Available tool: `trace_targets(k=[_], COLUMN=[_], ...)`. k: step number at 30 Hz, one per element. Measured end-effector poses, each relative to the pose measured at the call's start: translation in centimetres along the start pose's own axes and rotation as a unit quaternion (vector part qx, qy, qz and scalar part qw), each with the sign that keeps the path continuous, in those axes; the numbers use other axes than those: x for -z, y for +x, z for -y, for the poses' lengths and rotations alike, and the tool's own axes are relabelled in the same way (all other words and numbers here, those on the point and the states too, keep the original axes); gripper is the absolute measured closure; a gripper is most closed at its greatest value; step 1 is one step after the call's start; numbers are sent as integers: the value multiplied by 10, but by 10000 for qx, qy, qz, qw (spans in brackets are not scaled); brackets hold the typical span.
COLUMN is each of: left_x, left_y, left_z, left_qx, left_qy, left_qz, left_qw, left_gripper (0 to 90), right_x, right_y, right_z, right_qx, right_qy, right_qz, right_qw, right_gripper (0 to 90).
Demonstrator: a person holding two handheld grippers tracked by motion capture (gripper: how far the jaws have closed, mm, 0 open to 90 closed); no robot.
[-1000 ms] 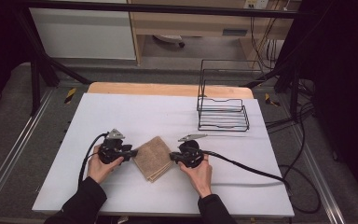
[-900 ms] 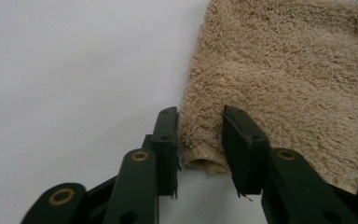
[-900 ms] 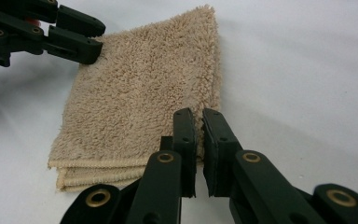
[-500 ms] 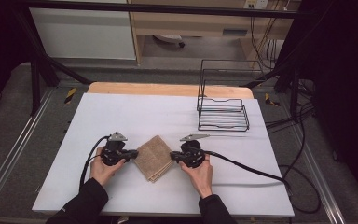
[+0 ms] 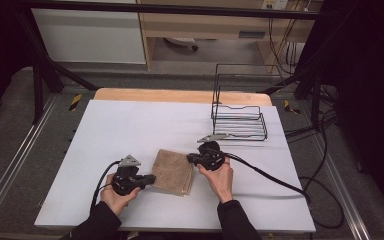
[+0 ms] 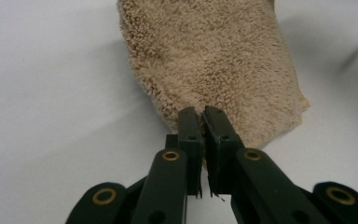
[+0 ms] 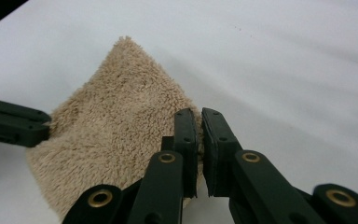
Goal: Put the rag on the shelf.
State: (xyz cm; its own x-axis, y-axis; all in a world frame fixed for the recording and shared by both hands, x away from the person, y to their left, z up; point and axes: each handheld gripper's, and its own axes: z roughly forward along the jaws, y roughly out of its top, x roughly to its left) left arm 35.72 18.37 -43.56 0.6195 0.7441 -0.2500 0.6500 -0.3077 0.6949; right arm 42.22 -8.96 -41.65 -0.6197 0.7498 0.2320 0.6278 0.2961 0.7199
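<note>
Nearest the person, the left gripper [image 5: 150, 179] is being held clamped on the near-left edge of the folded tan towel [image 5: 172, 171], its jaws having just been closing with the terry pinched between them. A little farther off, the right gripper [image 5: 190, 159] is being kept pinched on the towel's far-right corner. The towel is lying on the white table [image 5: 145, 120], midway between the hands. Both grips appear secured; lifting or unfolding is judged yet to be done. Beyond, a wire rack [image 5: 239, 122] is standing untouched.

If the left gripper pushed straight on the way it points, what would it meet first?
The left gripper is already shut on the folded beige towel; going on, it would likely push through the towel toward the right gripper.
</note>
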Motion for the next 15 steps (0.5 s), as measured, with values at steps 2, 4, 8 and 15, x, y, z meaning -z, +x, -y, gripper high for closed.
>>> trace_targets(k=[2,4,8,15], left_x=[-1,-3,-5,0], left_y=[-3,-5,-5,2], left_z=[2,4,4,-3], left_qx=[-16,-76,-282,-568], left_qy=[-15,-5,24,-88], left_qz=[-100,-178,-260,-237], left_qw=[9999,9998,9993,9981], left_gripper=[849,838,781,601], right_x=[-8,-16,-27,-19], right_y=[-2,-3,-6,-7], right_z=[2,6,11,10], right_qx=[154,316,433,411], right_qy=[-33,-31,-38,-220], right_qz=[10,61,159,67], right_qw=[9999,9995,9989,9989], right_gripper=[849,845,823,667])
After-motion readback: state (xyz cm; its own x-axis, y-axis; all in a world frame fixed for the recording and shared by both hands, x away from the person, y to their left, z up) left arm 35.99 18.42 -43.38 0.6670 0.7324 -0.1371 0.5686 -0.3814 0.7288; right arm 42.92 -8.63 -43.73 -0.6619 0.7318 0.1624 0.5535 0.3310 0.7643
